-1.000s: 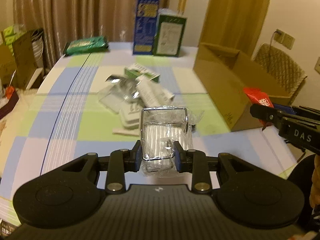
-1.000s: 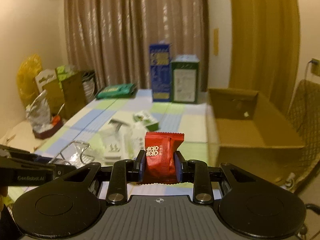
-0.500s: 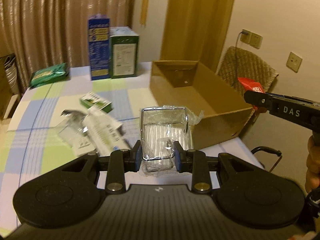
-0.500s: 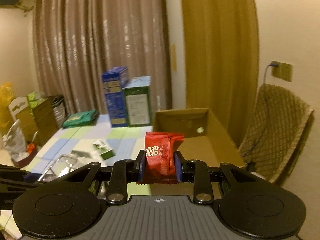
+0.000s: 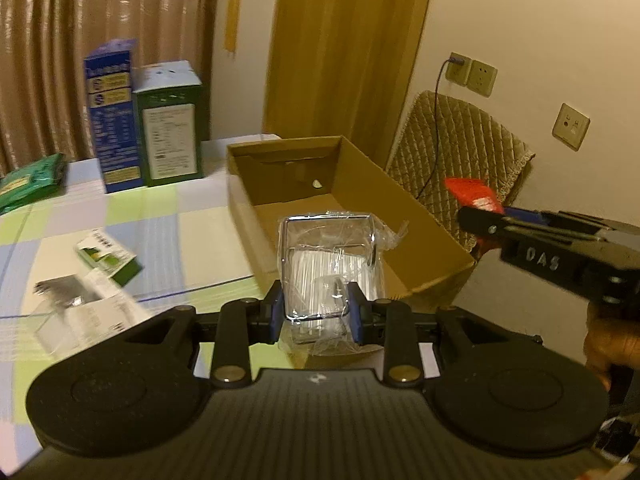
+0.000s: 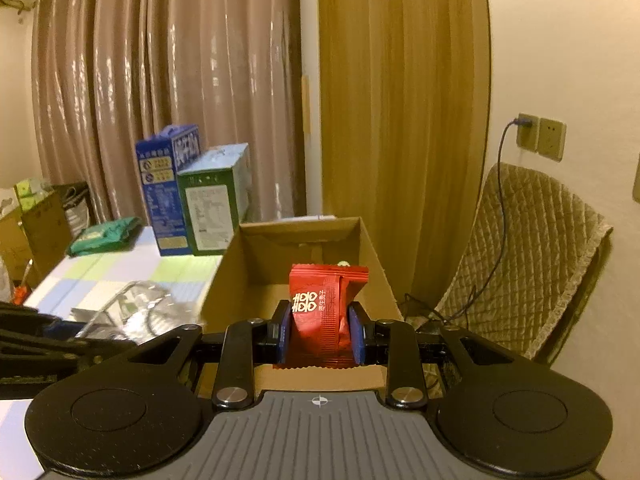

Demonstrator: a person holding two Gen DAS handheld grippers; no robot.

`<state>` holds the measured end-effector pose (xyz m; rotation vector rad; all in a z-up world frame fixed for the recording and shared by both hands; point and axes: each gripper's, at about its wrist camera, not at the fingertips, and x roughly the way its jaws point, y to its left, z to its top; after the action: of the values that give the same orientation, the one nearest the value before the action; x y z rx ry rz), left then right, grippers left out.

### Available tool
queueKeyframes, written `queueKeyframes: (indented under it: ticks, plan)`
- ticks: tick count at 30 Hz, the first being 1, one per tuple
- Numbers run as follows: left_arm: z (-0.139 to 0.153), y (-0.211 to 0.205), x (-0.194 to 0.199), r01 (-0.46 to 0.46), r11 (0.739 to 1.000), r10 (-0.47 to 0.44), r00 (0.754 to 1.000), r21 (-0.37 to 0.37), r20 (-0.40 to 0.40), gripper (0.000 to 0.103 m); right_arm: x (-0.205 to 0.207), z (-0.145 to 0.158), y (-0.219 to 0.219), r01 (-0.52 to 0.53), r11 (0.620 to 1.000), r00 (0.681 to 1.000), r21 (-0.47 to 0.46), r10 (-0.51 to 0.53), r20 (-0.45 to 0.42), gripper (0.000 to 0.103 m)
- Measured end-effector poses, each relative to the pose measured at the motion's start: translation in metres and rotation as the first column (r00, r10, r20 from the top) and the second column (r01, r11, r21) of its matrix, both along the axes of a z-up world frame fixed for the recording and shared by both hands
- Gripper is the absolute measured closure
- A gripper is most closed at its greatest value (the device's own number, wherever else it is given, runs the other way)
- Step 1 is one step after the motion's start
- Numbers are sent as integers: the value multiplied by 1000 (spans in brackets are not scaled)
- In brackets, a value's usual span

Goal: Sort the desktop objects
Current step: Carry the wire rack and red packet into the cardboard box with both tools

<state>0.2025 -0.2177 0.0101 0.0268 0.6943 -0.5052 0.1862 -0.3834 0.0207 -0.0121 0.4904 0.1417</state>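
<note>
My left gripper point(image 5: 318, 312) is shut on a chrome wire holder wrapped in clear plastic point(image 5: 330, 256), held above the near end of the open cardboard box point(image 5: 348, 160). My right gripper point(image 6: 320, 334) is shut on a red snack packet point(image 6: 324, 304) and hangs over the near rim of the same cardboard box point(image 6: 224, 276). In the left wrist view the right gripper point(image 5: 476, 220) reaches in from the right with the red packet point(image 5: 472, 194) beside the box's right wall. The box's visible floor is bare.
A small green and white box point(image 5: 108, 256), a silvery pack point(image 5: 60, 292) and a white packet point(image 5: 108, 312) lie on the checked tablecloth point(image 5: 172, 224). A blue carton point(image 5: 110, 116), a green carton point(image 5: 170, 124) and a green pouch point(image 5: 28, 180) stand farther back. A padded chair point(image 6: 528, 256) is right of the box.
Both grippers have swung right from over the cluttered tabletop to the cardboard box, each still gripping its item. The box now fills the centre of both views.
</note>
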Motion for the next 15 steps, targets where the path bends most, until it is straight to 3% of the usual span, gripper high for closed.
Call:
queueKeyframes:
  ticks: [15]
  plan:
    - [-33, -37, 68, 11, 999, -12, 1000, -53, -27, 75, 57, -30, -10, 24, 1000, 998, -13, -24, -60, 76]
